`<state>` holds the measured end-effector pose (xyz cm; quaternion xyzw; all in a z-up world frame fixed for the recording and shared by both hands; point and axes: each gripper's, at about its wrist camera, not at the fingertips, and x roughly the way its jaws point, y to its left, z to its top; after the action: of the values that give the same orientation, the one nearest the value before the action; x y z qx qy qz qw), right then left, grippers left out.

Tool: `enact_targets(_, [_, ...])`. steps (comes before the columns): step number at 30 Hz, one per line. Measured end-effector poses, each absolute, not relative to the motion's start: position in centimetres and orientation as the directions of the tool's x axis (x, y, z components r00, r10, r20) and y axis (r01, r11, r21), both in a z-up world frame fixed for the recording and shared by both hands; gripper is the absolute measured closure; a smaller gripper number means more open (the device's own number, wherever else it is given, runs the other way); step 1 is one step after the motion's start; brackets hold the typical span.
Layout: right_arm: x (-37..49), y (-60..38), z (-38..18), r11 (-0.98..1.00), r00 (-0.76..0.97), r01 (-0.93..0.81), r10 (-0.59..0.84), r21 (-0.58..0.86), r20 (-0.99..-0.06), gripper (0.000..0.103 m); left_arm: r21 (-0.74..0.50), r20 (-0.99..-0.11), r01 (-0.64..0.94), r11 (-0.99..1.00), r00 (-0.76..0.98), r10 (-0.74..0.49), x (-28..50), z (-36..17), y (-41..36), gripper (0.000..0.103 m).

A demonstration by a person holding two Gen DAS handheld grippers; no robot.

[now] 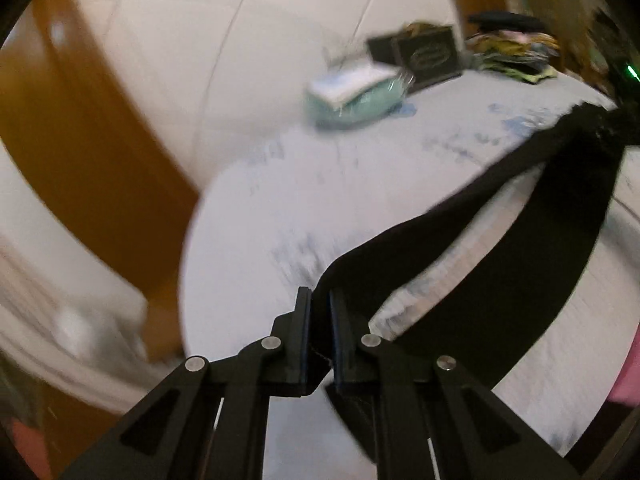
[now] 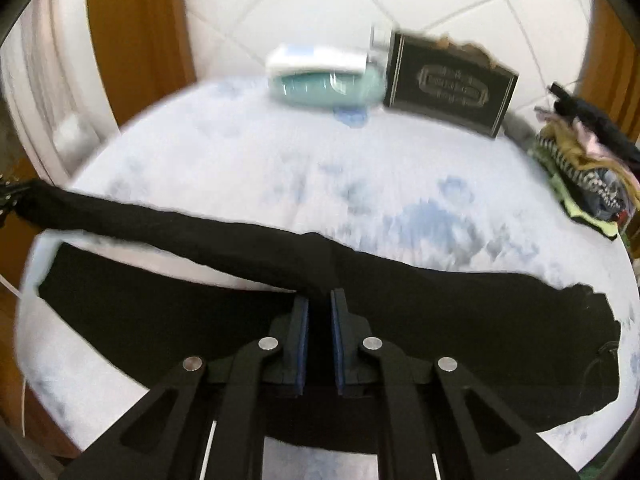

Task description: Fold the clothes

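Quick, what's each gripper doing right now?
Left gripper: closed on the black garment.
Right gripper: closed on the same black garment.

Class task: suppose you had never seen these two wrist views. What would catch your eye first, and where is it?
First, the long black garment stretched across the pale blue-patterned bedsheet, its ends pinched in the left gripper and right gripper. Next, at the far edge by the wall, a mint-green pack beside a black rectangular box with ornate label, with a heap of mixed clothes to the right.
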<state>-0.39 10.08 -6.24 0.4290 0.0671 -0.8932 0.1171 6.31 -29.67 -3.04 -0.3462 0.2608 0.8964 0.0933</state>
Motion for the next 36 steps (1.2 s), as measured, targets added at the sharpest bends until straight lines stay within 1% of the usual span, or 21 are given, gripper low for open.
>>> enact_targets(1, [0.4,10.3,-6.4,-0.954,-0.577,0.299,-0.178,-0.003,-0.797,0.093,0.405,-0.690,-0.374,-0.834,-0.723,-0.010,7.1,-3.9,-29.7,0.095])
enact_targets(2, [0.9,10.2,-7.2,-0.947,-0.540,0.322,-0.188,0.005,-0.820,0.093,0.406,-0.711,-0.401,-0.821,-0.703,-0.008,7.9,-4.7,-29.8,0.090])
enact_targets(3, [1.3,10.1,-8.2,-0.939,-0.502,0.343,-0.193,0.011,-0.843,0.092,0.405,-0.732,-0.427,-0.808,-0.682,-0.006,8.7,-5.6,-29.9,0.089])
enact_targets(4, [1.7,10.1,-9.6,-0.937,-0.453,0.349,-0.187,0.020,-0.871,0.089,0.372,-0.772,-0.458,-0.807,-0.636,0.005,9.2,-7.0,-30.2,0.084])
enact_targets(5, [2.1,10.1,-11.0,-0.936,-0.401,0.351,-0.178,0.029,-0.899,0.084,0.349,-0.816,-0.493,-0.797,-0.578,0.000,9.8,-9.2,-30.6,0.066])
enact_targets(7, [2.8,10.4,-13.4,-0.939,-0.319,0.341,-0.157,0.042,-0.935,0.082,0.303,-0.868,-0.529,-0.792,-0.496,-0.001,10.4,-11.7,-31.3,0.040])
enact_targets(9, [3.1,11.0,-14.3,-0.948,-0.295,0.312,-0.153,0.057,-0.943,0.081,0.235,-0.897,-0.532,-0.813,-0.441,0.029,10.8,-12.5,-32.2,0.040])
enact_targets(12, [3.2,12.2,-13.4,-0.959,-0.320,0.255,-0.206,0.125,-0.925,0.081,0.110,-0.889,-0.458,-0.882,-0.442,0.118,10.1,-10.3,-34.0,0.039])
enact_targets(14, [3.3,12.4,-12.7,-0.960,-0.328,0.241,-0.219,0.143,-0.919,0.081,0.014,-0.874,-0.403,-0.915,-0.449,0.184,9.5,-8.7,-35.6,0.033])
enact_targets(15, [3.3,12.4,-12.3,-0.960,-0.332,0.235,-0.224,0.150,-0.916,0.080,-0.036,-0.865,-0.364,-0.931,-0.455,0.212,8.6,-8.0,-36.3,0.032])
enact_targets(16, [3.4,12.3,-12.1,-0.962,-0.339,0.228,-0.222,0.149,-0.914,0.080,-0.058,-0.864,-0.336,-0.940,-0.455,0.216,7.6,-7.9,-36.7,0.032])
enact_targets(18, [3.5,12.1,-11.7,-0.966,-0.355,0.214,-0.214,0.144,-0.910,0.074,-0.092,-0.870,-0.268,-0.959,-0.447,0.209,5.2,-8.3,-37.6,0.032])
enact_targets(20, [3.7,11.8,-11.4,-0.970,-0.370,0.200,-0.206,0.139,-0.906,0.052,-0.114,-0.883,-0.232,-0.966,-0.421,0.206,4.4,-9.4,-37.9,0.032])
enact_targets(21, [3.8,11.7,-11.2,-0.972,-0.377,0.193,-0.202,0.136,-0.904,0.036,-0.123,-0.890,-0.215,-0.969,-0.408,0.203,4.3,-10.0,-38.0,0.032])
enact_targets(25, [4.7,12.2,-9.8,-0.976,-0.437,0.152,-0.210,0.158,-0.875,0.034,-0.134,-0.910,-0.182,-0.974,-0.367,0.194,4.6,-12.3,-37.3,0.032])
enact_targets(30, [5.4,14.2,-9.1,-0.980,-0.476,0.066,-0.197,0.188,-0.857,0.033,-0.081,-0.926,-0.202,-0.976,-0.348,0.149,6.0,-14.5,-34.8,0.032])
enact_targets(32, [5.6,14.9,-9.2,-0.982,-0.488,0.027,-0.178,0.188,-0.855,0.019,-0.017,-0.923,-0.204,-0.979,-0.373,0.094,6.4,-15.1,-33.8,0.033])
enact_targets(33, [5.7,15.2,-9.3,-0.983,-0.493,0.007,-0.163,0.183,-0.854,0.015,0.014,-0.920,-0.206,-0.979,-0.385,0.068,6.5,-15.4,-33.4,0.034])
enact_targets(34, [5.8,15.4,-9.3,-0.984,-0.500,-0.009,-0.150,0.178,-0.853,0.013,0.024,-0.911,-0.215,-0.976,-0.407,0.068,6.8,-15.3,-33.0,0.048])
enact_targets(35, [5.8,15.7,-9.4,-0.984,-0.505,-0.027,-0.140,0.178,-0.852,0.013,0.026,-0.906,-0.226,-0.974,-0.416,0.073,7.0,-15.1,-32.6,0.069])
enact_targets(36, [5.7,16.0,-9.6,-0.982,-0.507,-0.043,-0.138,0.184,-0.851,0.013,0.022,-0.908,-0.236,-0.972,-0.411,0.079,7.1,-14.9,-32.3,0.078])
